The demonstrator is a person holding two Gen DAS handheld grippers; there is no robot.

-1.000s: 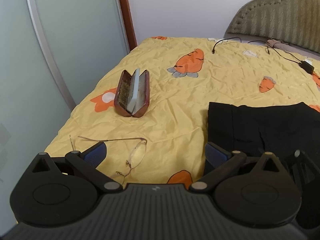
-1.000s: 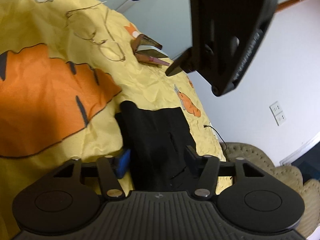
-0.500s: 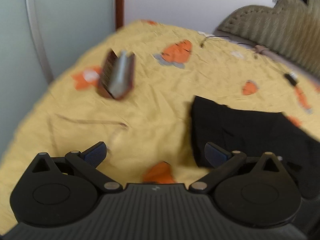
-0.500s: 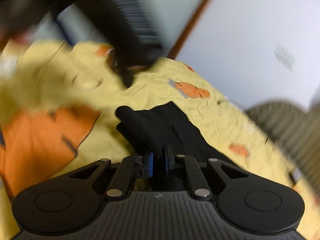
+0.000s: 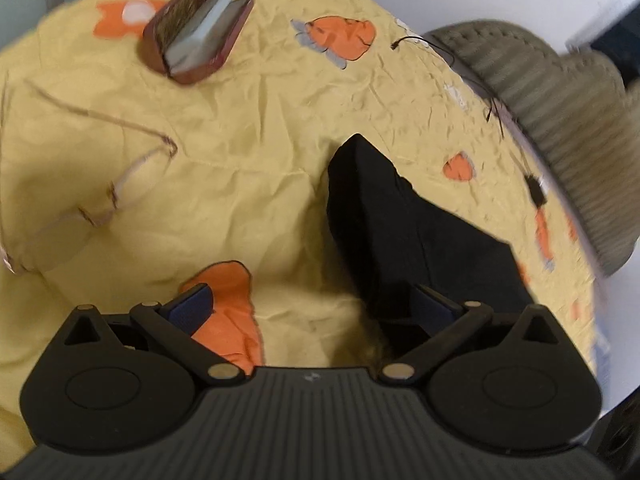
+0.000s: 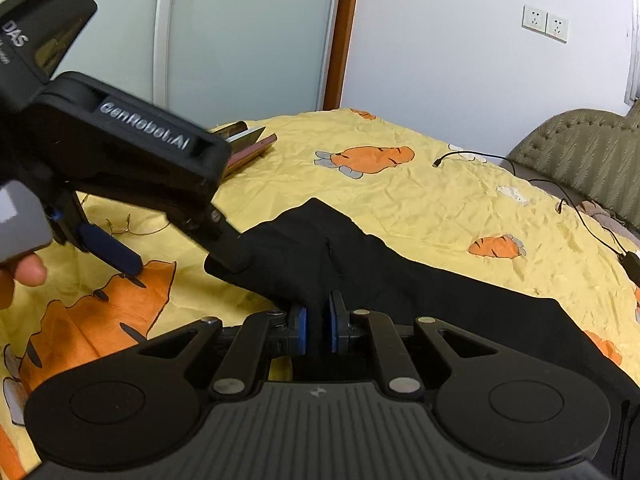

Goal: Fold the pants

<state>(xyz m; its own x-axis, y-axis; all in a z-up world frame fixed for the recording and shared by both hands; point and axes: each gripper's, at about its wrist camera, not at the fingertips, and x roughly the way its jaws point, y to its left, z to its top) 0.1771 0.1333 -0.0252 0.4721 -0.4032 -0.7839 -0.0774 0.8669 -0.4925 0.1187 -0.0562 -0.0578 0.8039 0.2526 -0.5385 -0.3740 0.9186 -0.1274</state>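
Lying lower left, bare yellow sheet point(image 6: 400, 208) gives free room; left gripper point(image 6: 180, 248) wide, empty, at pants' left edge. Black pants point(image 6: 460, 304) rumpled, centre to lower right, pinched by right gripper point(image 6: 317, 330).

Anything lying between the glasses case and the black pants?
Nothing: bare yellow bedspread separates the glasses case from the pants, clearest in the left wrist view.
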